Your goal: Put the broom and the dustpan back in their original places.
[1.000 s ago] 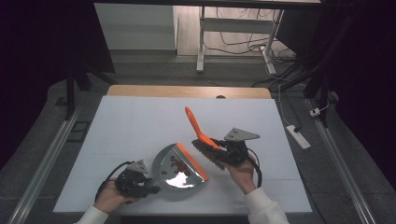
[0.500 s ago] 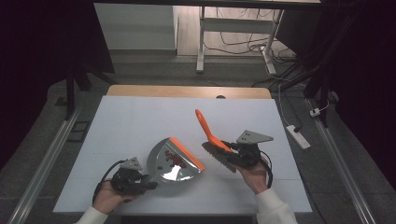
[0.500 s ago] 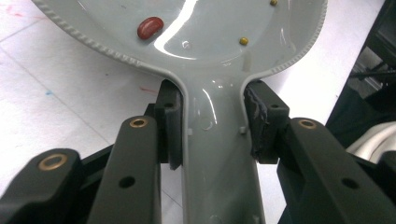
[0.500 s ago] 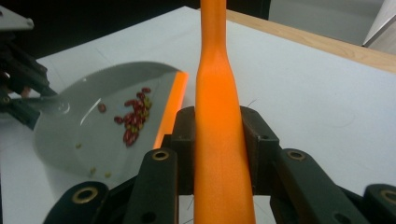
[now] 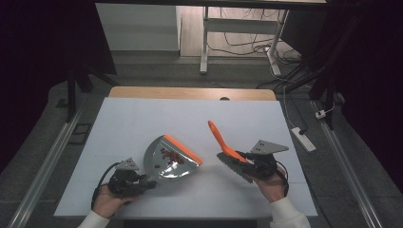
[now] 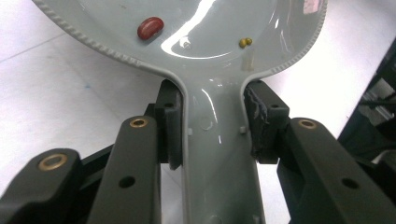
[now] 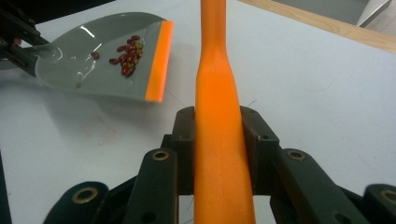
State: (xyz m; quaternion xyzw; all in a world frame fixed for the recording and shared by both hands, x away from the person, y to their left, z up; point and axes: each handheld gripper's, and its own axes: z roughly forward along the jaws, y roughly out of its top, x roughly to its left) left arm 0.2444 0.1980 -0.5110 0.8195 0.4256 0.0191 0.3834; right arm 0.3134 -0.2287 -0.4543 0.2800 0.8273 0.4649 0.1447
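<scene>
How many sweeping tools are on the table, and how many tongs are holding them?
Dustpan, grey with an orange lip, beans inside: 1
Brush with an orange handle: 1
Tongs, left tongs shut on the dustpan's handle, right tongs shut on the brush: 2
Total: 4

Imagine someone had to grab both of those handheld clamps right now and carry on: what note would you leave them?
Left gripper: shut on the handle of the grey dustpan, which sits low over the white table.
Right gripper: shut on the orange brush, held to the right of the pan and apart from it, bristles down.
Done: a cluster of red beans lies inside the pan, near its orange lip.
Left: probably carrying the pan level to wherever the beans get emptied, then setting the brush down. Keep the pan from tipping.
</scene>
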